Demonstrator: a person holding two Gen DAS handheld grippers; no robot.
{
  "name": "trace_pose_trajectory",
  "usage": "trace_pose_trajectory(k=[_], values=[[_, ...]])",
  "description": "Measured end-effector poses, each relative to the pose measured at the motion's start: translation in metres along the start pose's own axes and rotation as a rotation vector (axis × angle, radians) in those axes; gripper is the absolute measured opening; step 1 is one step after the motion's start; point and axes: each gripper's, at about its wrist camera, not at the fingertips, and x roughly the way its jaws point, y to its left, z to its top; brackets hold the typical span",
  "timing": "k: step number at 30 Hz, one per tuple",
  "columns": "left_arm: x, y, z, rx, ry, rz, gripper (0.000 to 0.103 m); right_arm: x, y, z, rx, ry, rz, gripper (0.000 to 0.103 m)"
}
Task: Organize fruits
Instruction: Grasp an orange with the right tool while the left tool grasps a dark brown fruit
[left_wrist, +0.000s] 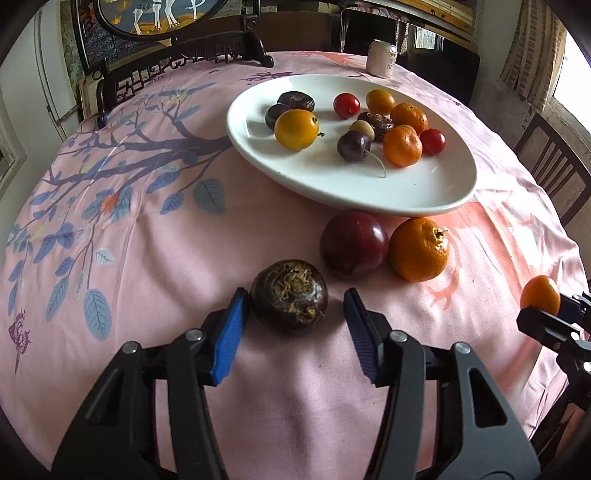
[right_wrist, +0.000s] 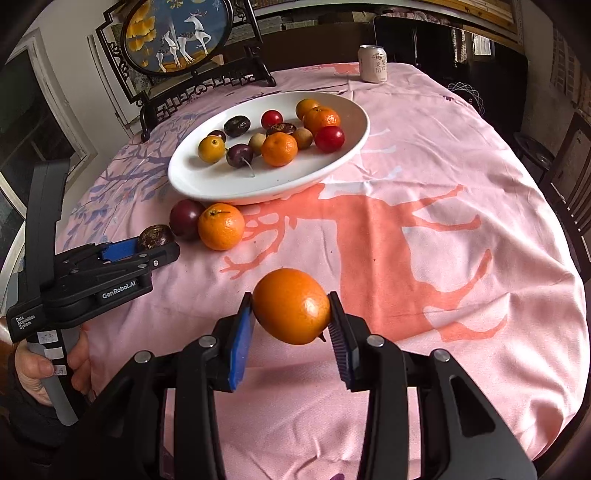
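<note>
Pinching one kumquat (right_wrist: 291, 305), right tongs (right_wrist: 291, 325), left tongs (left_wrist: 295, 310) (spread) flanking one water chestnut (left_wrist: 289, 295).

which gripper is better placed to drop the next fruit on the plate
Right. The right gripper is shut on the orange fruit, lifted off the cloth. The left gripper is open around the water chestnut, ungripped.

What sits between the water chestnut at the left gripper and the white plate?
In the left wrist view, a dark red plum beside a mandarin, both on the cloth just short of the white plate, beyond the water chestnut.
</note>
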Motion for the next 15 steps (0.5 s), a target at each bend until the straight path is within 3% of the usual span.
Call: trace_pose_trajectory(k=[1,15], values=[[0.0,-0.001,0.0,0.004,-0.008,0.013,0.041,-0.001,0.001,0.0,-0.001,-0.001,0.003,0.04],[-0.062,0.004,-0.023,-0.021,-0.081,-0.104,0.04,0.0,0.016,0.0,-0.025,0.002,0.01,0.04]])
